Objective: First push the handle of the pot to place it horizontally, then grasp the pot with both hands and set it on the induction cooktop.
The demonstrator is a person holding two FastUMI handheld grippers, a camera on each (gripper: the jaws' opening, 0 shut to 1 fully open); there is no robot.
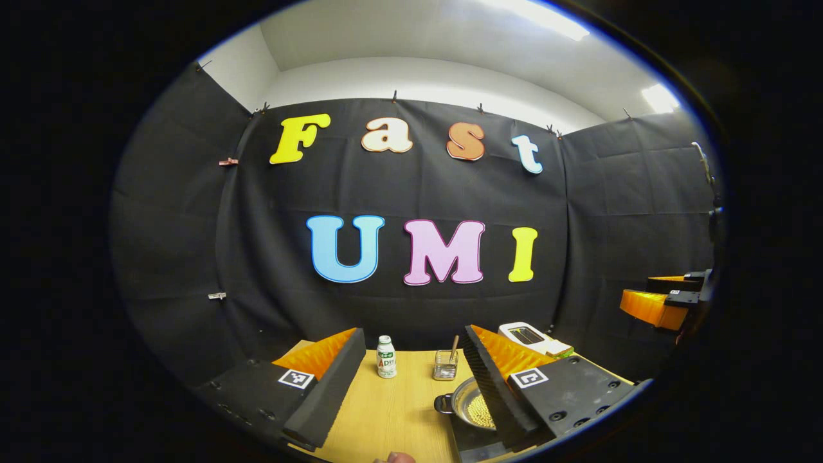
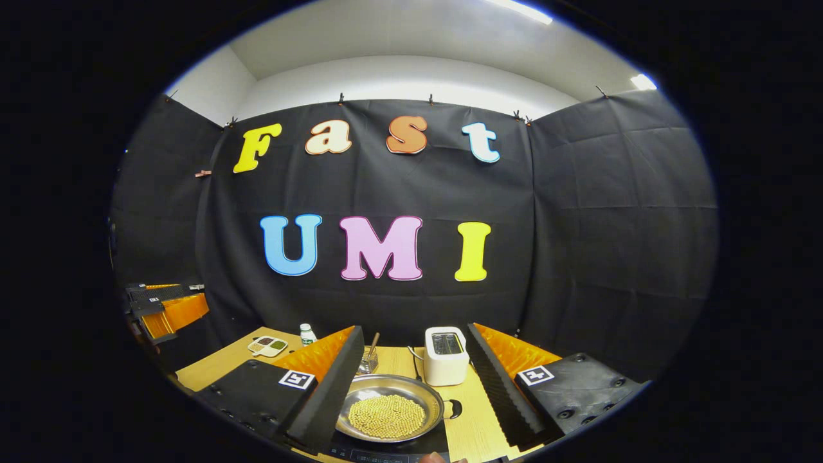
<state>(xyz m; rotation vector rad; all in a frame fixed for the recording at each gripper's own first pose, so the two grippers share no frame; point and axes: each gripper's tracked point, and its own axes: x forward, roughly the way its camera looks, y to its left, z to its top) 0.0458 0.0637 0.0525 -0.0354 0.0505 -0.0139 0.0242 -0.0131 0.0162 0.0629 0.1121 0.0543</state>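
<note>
Pot [image 2: 390, 408]: sits on black cooktop [image 2: 386, 448], near table's front edge.
L claw [image 1: 411, 386]: fingers wide apart, holding nothing.
R claw [image 2: 411, 386]: wide apart, above pot.

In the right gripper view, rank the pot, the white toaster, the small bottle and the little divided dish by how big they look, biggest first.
1. pot, clearly largest and nearest the camera.
2. white toaster.
3. divided dish.
4. bottle, partly hidden behind a gripper finger, so its rank against the dish is unsure.

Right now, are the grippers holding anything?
No. Both the left gripper and right gripper are open and empty; the pot sits on the cooktop.
</note>
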